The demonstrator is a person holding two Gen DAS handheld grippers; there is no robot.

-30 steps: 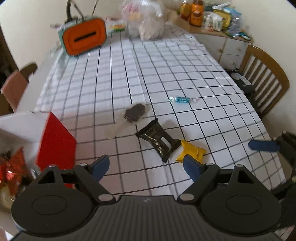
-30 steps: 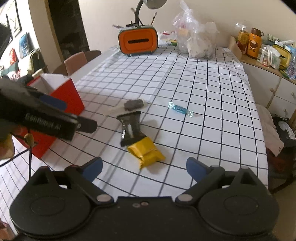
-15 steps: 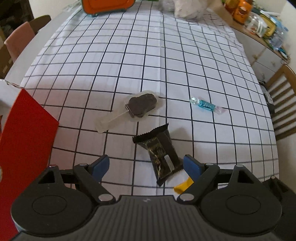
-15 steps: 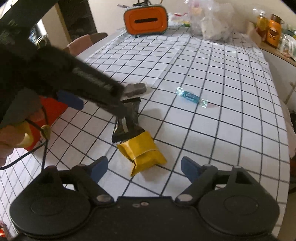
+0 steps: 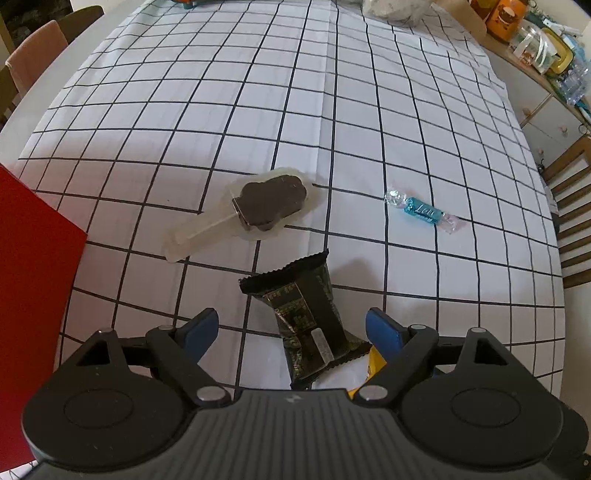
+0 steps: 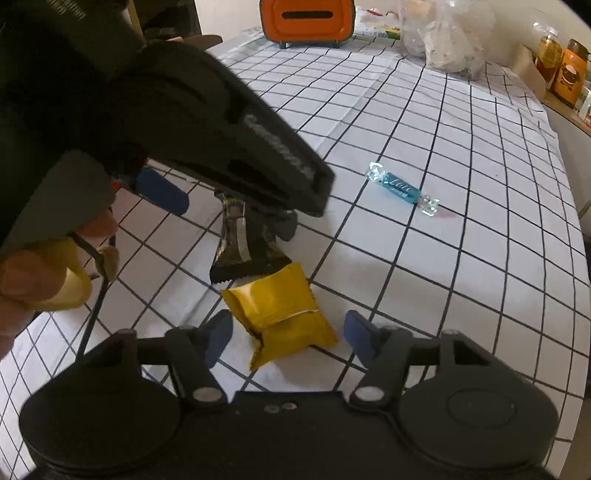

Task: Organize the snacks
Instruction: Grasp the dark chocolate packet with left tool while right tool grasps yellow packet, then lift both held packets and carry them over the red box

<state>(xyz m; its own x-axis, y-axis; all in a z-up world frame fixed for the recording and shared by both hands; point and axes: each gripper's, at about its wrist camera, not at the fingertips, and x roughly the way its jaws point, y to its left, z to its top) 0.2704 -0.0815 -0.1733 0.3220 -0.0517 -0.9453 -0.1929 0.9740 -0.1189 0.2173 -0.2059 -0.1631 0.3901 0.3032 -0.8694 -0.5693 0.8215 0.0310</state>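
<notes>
A black snack packet (image 5: 306,314) lies on the checked tablecloth (image 5: 258,92). My left gripper (image 5: 291,328) hangs over it, open, one blue pad on each side and neither touching it. In the right wrist view that left gripper (image 6: 225,210) covers the black packet's (image 6: 243,254) far end. A yellow packet (image 6: 280,314) lies just in front of the black one. My right gripper (image 6: 288,336) straddles it; its jaws are closing and the pads stand a little off the wrapper. Only a corner of the yellow packet (image 5: 375,363) shows in the left wrist view.
A chocolate pop in a clear wrapper (image 5: 269,206) and a blue twist candy (image 5: 421,212) lie farther out. A red box (image 5: 33,277) stands at the left. An orange case (image 6: 306,18) and a plastic bag (image 6: 447,37) sit at the far end. A hand (image 6: 44,280) holds the left gripper.
Both grippers have come down toward the table. The left one now straddles the black packet. The right one's jaws have narrowed around the yellow packet.
</notes>
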